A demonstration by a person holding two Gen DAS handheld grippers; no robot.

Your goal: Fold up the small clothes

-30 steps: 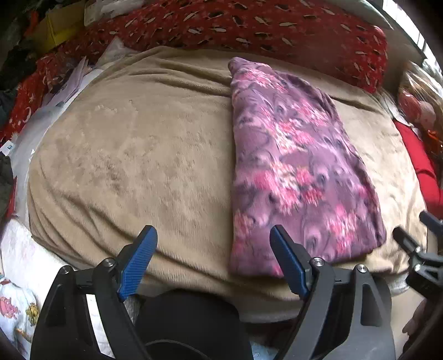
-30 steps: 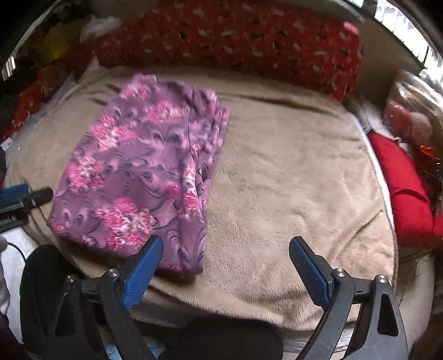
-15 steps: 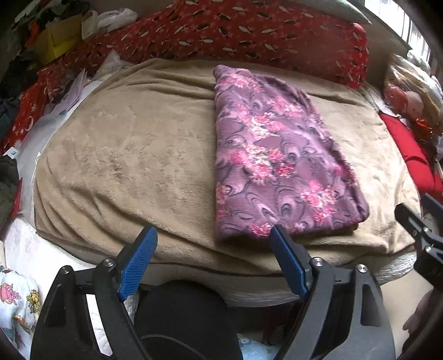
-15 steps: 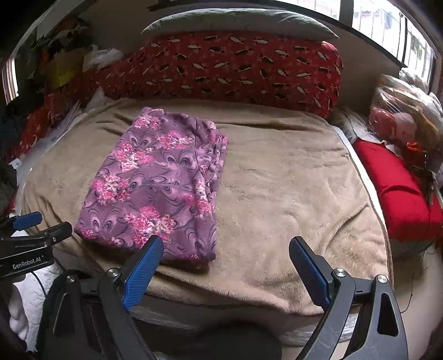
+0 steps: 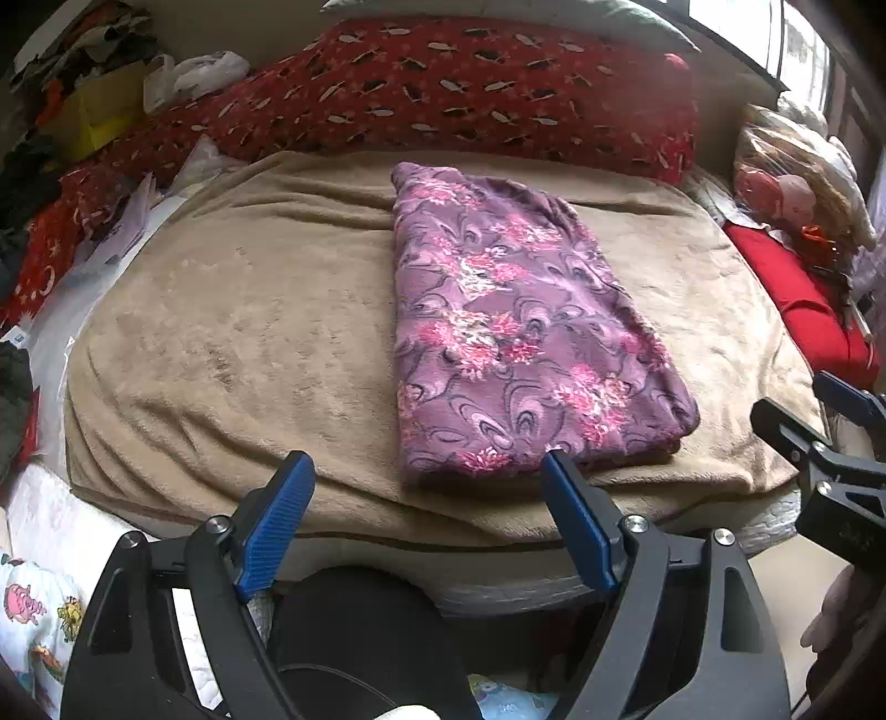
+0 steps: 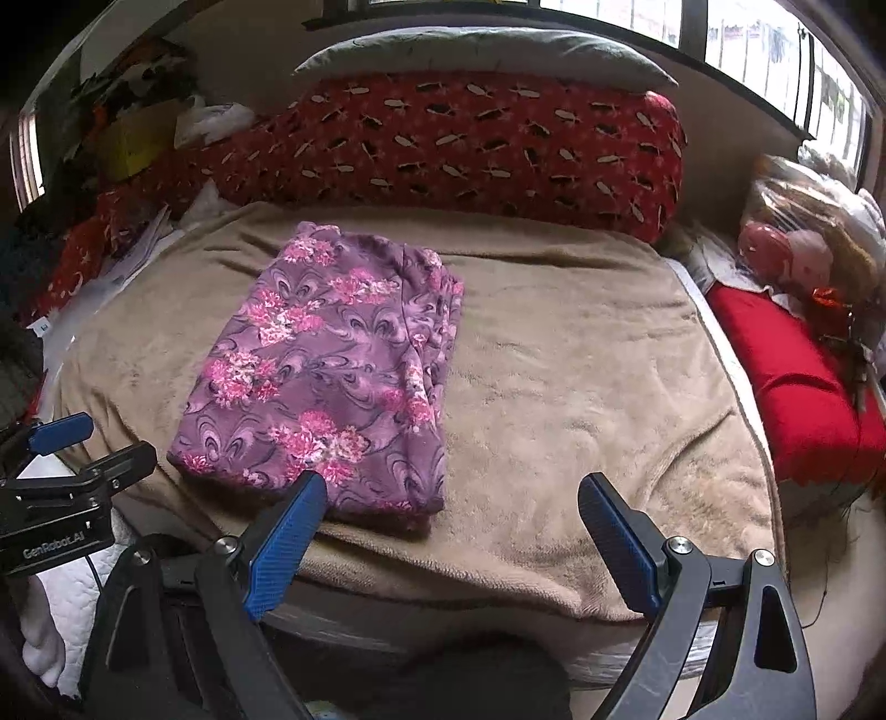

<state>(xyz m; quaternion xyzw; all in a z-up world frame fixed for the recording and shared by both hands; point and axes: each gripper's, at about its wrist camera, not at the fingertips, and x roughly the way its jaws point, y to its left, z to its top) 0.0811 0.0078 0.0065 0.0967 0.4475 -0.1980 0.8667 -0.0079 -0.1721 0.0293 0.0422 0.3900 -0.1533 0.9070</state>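
A purple garment with pink flowers (image 5: 515, 332) lies folded into a long rectangle on the tan blanket (image 5: 249, 332); it also shows in the right wrist view (image 6: 332, 376). My left gripper (image 5: 426, 476) is open and empty, held back from the bed's near edge, just short of the garment's near end. My right gripper (image 6: 451, 493) is open and empty, also off the near edge, to the right of the garment. Each gripper shows at the edge of the other's view, the right gripper (image 5: 830, 421) and the left gripper (image 6: 83, 448).
A long red patterned pillow (image 6: 470, 144) runs along the back of the bed with a grey pillow (image 6: 482, 50) above it. A red cushion (image 6: 803, 387) and bagged items (image 6: 803, 243) lie at the right. Papers and clutter (image 5: 111, 221) sit at the left.
Both grippers have pulled back and away from the bed, so the garment and blanket look smaller and farther. The garment lies still. Both stay open.
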